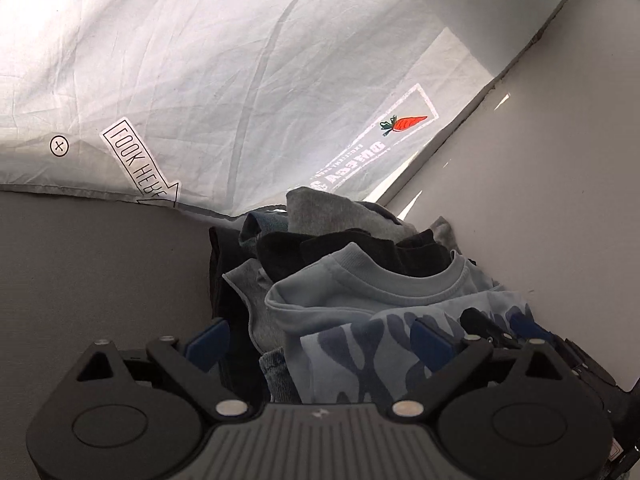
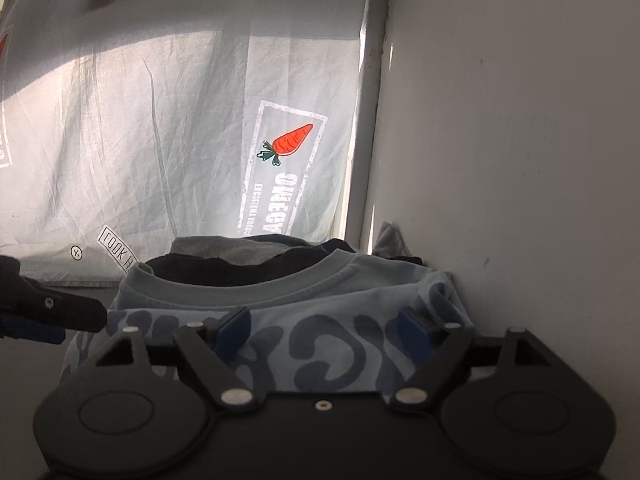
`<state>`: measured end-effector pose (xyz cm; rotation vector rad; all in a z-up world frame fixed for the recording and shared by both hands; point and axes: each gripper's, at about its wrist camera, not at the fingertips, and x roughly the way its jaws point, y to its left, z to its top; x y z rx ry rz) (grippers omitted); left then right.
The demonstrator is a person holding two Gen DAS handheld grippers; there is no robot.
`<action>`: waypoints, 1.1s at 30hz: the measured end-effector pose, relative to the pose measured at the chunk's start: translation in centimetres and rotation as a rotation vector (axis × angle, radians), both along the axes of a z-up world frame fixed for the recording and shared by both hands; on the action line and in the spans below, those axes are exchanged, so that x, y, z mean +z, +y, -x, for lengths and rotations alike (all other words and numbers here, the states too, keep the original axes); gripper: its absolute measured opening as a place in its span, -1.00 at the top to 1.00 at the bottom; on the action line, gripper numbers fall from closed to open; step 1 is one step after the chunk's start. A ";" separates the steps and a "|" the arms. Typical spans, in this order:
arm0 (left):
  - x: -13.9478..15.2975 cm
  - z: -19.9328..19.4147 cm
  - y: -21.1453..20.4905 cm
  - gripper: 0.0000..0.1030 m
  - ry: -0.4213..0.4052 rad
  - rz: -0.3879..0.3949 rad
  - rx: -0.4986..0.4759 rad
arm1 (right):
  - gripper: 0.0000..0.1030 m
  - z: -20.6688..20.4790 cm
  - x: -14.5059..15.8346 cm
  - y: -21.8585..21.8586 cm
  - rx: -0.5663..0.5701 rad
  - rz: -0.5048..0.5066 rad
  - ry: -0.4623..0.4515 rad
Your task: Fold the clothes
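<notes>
1. A white wall (image 2: 520, 160) closes the right side, meeting a backlit printed curtain (image 1: 240, 60) at a pale frame (image 2: 372, 120); open room lies only to the left, over the bare grey surface (image 1: 80, 280).
2. The curtain carries a carrot print (image 2: 290, 142) and hangs down to the surface's far edge.
3. A stack of clothes (image 1: 360, 248) sits in the corner against the wall, with a light blue patterned sweatshirt (image 2: 320, 300) on top and black and grey garments behind it.
4. The right gripper (image 2: 324, 328) is spread wide, its blue pads over the sweatshirt's front, pinching nothing.
5. The left gripper (image 1: 320, 340) is also spread wide at the stack's left side, holding nothing; whether either touches the cloth I cannot tell.
</notes>
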<state>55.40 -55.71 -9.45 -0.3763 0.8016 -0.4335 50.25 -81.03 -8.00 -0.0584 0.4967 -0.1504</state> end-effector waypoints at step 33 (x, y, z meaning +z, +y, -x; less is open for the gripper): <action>15.9 47.6 45.5 -1.00 -0.549 -0.330 0.468 | -1.00 40.5 11.7 49.6 0.300 -0.231 -0.365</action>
